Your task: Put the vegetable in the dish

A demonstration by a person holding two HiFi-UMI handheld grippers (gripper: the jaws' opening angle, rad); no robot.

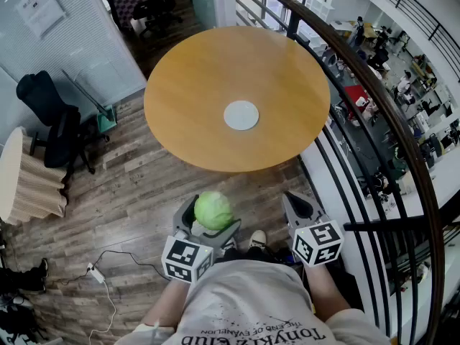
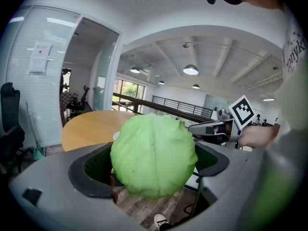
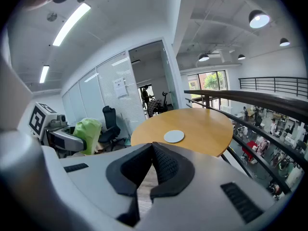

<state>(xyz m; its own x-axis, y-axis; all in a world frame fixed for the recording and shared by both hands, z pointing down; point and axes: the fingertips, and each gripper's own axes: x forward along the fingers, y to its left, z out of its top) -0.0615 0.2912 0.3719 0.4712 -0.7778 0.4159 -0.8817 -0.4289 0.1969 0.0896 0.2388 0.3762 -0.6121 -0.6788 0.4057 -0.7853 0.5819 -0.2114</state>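
A round pale-green cabbage sits between the wide-spread jaws of my left gripper, which is shut on it, low in the head view and short of the table. In the left gripper view the cabbage fills the space between both pads. A small flat white dish lies near the middle of the round wooden table, well ahead of both grippers. My right gripper hovers beside the left one with nothing in it; its pads meet at the tips. The dish also shows in the right gripper view.
A dark curved railing runs down the right side, close to the right gripper, with a lower floor beyond it. A black office chair and a beige ribbed object stand at the left. A cable and plug lie on the wooden floor.
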